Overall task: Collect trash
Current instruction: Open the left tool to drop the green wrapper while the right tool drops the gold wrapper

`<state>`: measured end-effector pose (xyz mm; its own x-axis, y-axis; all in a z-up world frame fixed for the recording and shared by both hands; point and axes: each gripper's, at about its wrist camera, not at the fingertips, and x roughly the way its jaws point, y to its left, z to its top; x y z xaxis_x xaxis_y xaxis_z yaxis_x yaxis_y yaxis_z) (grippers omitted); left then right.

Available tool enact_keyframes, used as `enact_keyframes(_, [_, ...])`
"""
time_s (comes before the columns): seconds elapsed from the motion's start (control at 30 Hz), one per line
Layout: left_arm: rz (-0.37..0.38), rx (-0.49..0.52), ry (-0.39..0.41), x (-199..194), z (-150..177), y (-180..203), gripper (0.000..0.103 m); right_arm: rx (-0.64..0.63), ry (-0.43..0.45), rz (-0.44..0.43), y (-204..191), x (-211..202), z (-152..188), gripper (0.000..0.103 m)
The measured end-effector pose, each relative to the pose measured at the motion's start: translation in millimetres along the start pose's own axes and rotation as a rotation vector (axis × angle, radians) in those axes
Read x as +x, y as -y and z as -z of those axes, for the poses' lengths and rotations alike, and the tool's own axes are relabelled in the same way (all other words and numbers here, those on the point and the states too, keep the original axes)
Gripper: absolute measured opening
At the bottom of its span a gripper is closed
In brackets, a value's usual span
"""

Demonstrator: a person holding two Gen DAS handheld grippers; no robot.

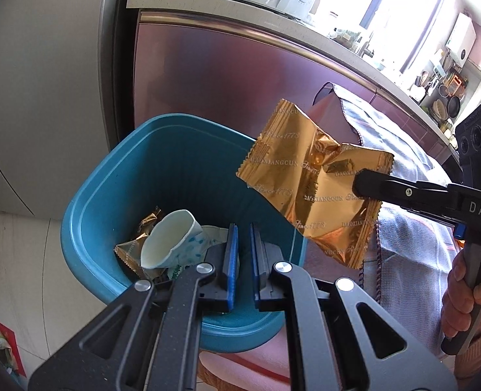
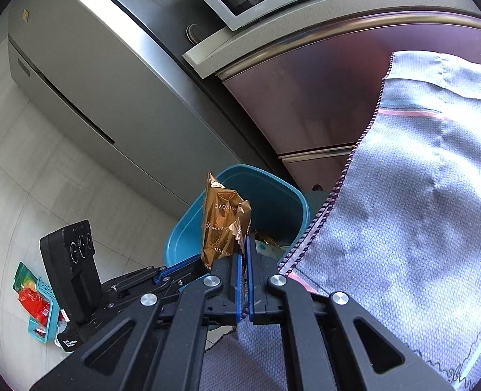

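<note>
Item: gold wrapper (image 1: 312,182), clamped in right tool (image 1: 359,187), at the blue bin (image 1: 87,224).
Wrapper hangs above the bin's right rim, long axis slanting down-right; bin mouth lies left and below. Left tool (image 1: 240,254), jaws together and empty, hovers over the bin's paper cup (image 1: 172,238).

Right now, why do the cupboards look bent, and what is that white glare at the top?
Left wrist view: the window is washed out white by daylight, and the gold wrapper glints. Both views: the fisheye lens curves straight edges such as the counter edge, and the corners go dark.
</note>
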<state>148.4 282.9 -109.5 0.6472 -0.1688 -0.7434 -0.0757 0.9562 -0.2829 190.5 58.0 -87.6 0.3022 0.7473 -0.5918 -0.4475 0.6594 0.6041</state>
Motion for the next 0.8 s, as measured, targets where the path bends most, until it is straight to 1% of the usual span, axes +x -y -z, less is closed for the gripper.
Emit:
enact_keyframes(0.2, [-0.002,-0.003,-0.003,3,1,-3,0.007,0.009,-0.005,0.009,1,6,-3,0.002])
enact_keyframes(0.67, [-0.044,0.011,-0.024,20,1,2,0.008,0.009,-0.025,0.059,1,25,-16,0.002])
enact_keyframes(0.8, [-0.047,0.018,-0.023,24,0,5,0.017,0.005,-0.046,0.066,-1,32,-18,0.004])
